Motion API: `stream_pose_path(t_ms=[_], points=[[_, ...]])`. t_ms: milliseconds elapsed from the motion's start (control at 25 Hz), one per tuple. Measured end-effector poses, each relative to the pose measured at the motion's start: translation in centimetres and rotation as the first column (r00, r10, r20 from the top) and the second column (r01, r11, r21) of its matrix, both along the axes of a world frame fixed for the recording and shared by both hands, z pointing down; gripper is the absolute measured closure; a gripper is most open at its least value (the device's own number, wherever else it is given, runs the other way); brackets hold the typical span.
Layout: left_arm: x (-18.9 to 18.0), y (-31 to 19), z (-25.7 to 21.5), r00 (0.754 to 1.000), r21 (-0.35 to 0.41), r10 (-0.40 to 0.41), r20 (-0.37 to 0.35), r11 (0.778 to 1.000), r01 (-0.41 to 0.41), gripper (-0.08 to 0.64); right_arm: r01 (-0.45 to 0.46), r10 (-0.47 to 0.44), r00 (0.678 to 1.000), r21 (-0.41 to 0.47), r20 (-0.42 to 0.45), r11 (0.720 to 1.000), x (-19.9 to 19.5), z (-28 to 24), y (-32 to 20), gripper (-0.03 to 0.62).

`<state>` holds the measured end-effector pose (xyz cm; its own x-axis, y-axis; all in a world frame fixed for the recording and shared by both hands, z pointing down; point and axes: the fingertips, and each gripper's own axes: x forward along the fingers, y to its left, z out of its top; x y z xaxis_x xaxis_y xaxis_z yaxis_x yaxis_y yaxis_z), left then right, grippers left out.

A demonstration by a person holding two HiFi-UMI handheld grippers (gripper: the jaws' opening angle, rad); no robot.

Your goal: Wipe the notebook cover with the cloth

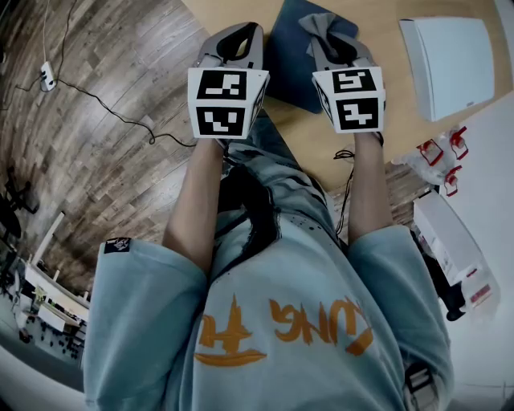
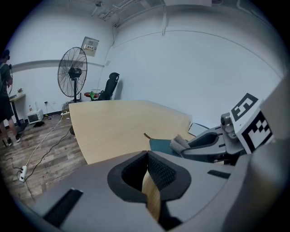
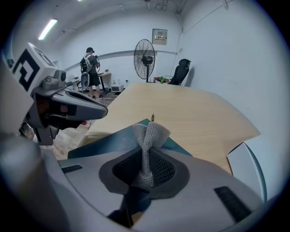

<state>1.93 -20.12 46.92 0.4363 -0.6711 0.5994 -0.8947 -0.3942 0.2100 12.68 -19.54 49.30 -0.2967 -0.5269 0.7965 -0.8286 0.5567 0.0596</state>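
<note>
A dark teal notebook (image 1: 287,56) lies on the wooden table (image 1: 385,104) near its front edge. My right gripper (image 1: 320,30) is over it, shut on a grey knitted cloth (image 3: 148,140) that sticks up between the jaws; the cloth (image 1: 318,24) shows at the tips in the head view. The notebook (image 3: 108,142) spreads just beyond those jaws. My left gripper (image 1: 241,36) is shut with nothing in it, beside the notebook's left edge over the table's corner. In the left gripper view, the jaws (image 2: 147,156) meet, with the notebook (image 2: 159,146) and cloth (image 2: 179,144) to the right.
A white closed device (image 1: 450,64) lies on the table to the right of the notebook. White boxes with red print (image 1: 454,233) stand at the right. A cable (image 1: 104,104) runs over the wooden floor at left. A fan (image 3: 145,59) and a person (image 3: 90,68) stand far off.
</note>
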Motion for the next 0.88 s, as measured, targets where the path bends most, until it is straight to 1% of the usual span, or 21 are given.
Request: stream_pose_path(t_ms=[240, 560, 880], points=[[-0.2, 1.0, -0.2, 1.000, 0.006, -0.002, -0.005, 1.000, 0.002, 0.543, 0.012, -0.012, 1.000, 0.004, -0.008, 1.000, -0.2, -0.1, 1.5, 0.546], [-0.8, 2.2, -0.2, 1.000, 0.011, -0.011, -0.010, 1.000, 0.011, 0.543, 0.068, -0.067, 0.997, 0.007, -0.048, 0.998, -1.1, -0.2, 3.7, 0.546], [-0.8, 3.6, -0.2, 1.000, 0.011, -0.006, -0.020, 1.000, 0.006, 0.543, 0.126, -0.127, 0.992, -0.055, -0.014, 0.990, -2.7, -0.1, 6.9, 0.546]])
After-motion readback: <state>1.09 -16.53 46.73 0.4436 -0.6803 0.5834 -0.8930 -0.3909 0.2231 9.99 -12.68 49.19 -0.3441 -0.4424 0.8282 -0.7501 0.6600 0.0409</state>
